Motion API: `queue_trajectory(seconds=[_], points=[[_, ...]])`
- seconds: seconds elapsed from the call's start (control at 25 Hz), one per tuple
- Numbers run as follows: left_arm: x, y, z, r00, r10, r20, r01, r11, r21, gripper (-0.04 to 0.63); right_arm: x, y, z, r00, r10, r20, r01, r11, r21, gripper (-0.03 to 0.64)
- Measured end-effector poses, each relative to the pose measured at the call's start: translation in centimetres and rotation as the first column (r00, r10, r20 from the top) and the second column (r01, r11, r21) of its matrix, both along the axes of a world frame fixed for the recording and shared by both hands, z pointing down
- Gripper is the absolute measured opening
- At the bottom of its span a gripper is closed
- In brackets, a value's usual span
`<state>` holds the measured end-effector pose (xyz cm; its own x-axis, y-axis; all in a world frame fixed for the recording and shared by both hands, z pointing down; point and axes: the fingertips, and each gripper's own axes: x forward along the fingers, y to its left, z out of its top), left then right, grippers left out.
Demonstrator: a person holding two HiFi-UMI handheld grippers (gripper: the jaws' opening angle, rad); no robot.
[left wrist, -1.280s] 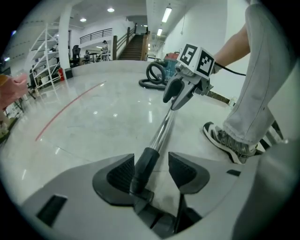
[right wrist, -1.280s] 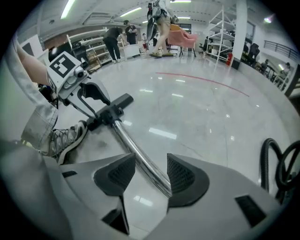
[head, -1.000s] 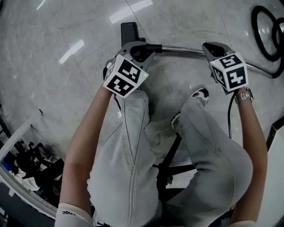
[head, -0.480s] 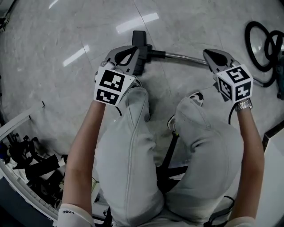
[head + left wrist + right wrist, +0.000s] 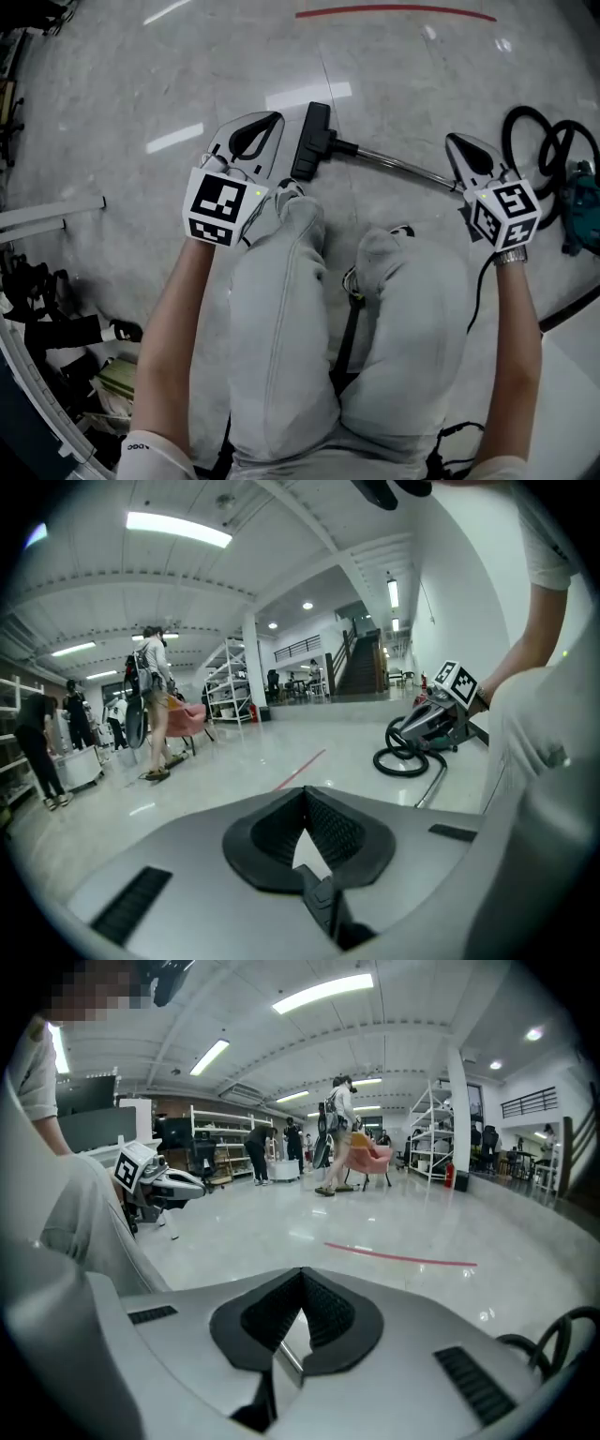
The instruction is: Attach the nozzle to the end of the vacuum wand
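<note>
Black nozzle (image 5: 314, 141) is sitting on the left end of the metal wand (image 5: 394, 167) on the floor, so you are likely finishing the joining step, holding your left claw (image 5: 274, 119) and right claw (image 5: 454, 141) closed and empty above them, with only a seating check needed next.

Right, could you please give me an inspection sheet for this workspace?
Surface: glossy grey floor, red line.
Job's things: nozzle on the floor, seemingly joined to the wand.
Clutter: dark items at the left edge.
Grippers: left gripper shut, empty; right gripper shut, empty.
Cables: coiled hose by the vacuum; cable below the right wrist.
Surroundings: shelves, people.
</note>
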<state>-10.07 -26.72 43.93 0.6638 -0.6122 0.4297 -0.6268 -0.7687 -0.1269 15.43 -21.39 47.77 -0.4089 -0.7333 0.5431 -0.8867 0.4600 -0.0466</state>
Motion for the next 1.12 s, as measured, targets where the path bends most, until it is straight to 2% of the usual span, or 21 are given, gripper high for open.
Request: queue_trajectory(seconds=[0.12, 0.32, 0.56, 0.8, 0.88, 1.0, 1.12], points=[[-1.2, 1.1, -4.5, 0.998, -0.046, -0.037, 0.048, 0.997, 0.056, 0.009, -0.9, 0.5, -4.2, 1.000, -0.015, 0.005, 0.015, 0.998, 0.068, 0.005], [-2.1, 3.2, -10.4, 0.994, -0.078, -0.080, 0.088, 0.987, 0.131, 0.011, -2.7, 1.5, -10.7, 0.999, -0.049, -0.002, 0.049, 0.982, 0.180, 0.005], [-0.8, 6.8, -17.0, 0.982, -0.064, -0.179, 0.095, 0.980, 0.173, 0.009, -4.8, 4.1, -17.6, 0.996, -0.058, 0.063, 0.037, 0.957, 0.289, 0.005], [0.4, 11.2, -20.2, 0.984, -0.014, -0.178, 0.052, 0.976, 0.211, 0.011, -7.3, 7.5, -19.7, 0.988, -0.080, 0.132, 0.034, 0.949, 0.315, 0.005], [0.3, 12.3, -20.8, 0.978, -0.022, -0.207, 0.066, 0.977, 0.204, 0.011, -7.8, 8.3, -19.7, 0.987, -0.073, 0.142, 0.026, 0.950, 0.311, 0.005], [0.0, 13.5, -21.5, 0.957, -0.043, -0.286, 0.097, 0.980, 0.176, 0.009, -8.0, 9.1, -20.4, 0.981, -0.051, 0.185, -0.011, 0.949, 0.316, 0.005], [-0.1, 14.2, -21.1, 0.954, -0.064, -0.292, 0.120, 0.977, 0.178, 0.011, -8.5, 9.6, -20.7, 0.983, -0.047, 0.175, -0.014, 0.944, 0.331, 0.005]])
